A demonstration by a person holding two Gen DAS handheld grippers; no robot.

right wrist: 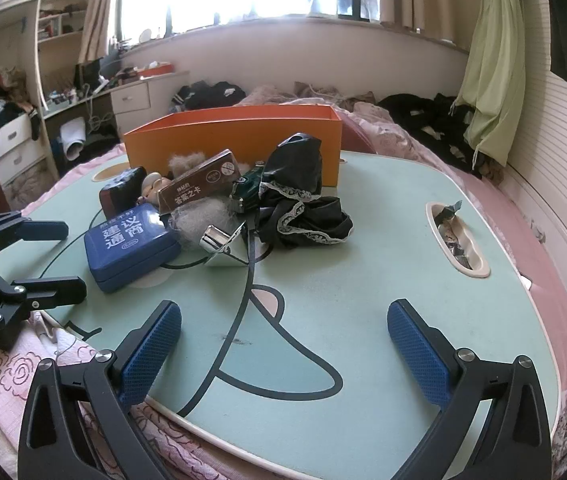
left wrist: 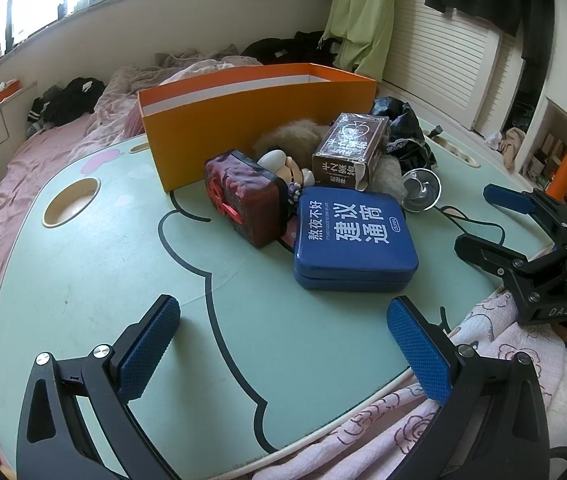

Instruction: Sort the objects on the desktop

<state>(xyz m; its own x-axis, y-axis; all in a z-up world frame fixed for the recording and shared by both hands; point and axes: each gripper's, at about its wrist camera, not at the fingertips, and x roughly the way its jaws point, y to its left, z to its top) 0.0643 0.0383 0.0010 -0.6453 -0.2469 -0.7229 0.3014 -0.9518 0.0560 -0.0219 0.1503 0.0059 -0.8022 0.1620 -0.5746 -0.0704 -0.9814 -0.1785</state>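
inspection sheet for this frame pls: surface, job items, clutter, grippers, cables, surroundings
Surface: mint green lap table with cartoon print, set on a bed.
Job's things: open orange box at the far edge; in front of it a blue tin, dark red box, brown card box, figurine, fluffy tuft, black lace fabric, shiny metal piece.
Clutter: wrappers in the table's side slot.
Grippers: left gripper and right gripper both open, nothing between the pads.
Cables: thin black cable beside the pile.
Surroundings: pink bedding, window, drawers, hanging clothes.

Bedroom: bed (right wrist: 403, 128), drawers (right wrist: 131, 98), hanging clothes (right wrist: 491, 60).
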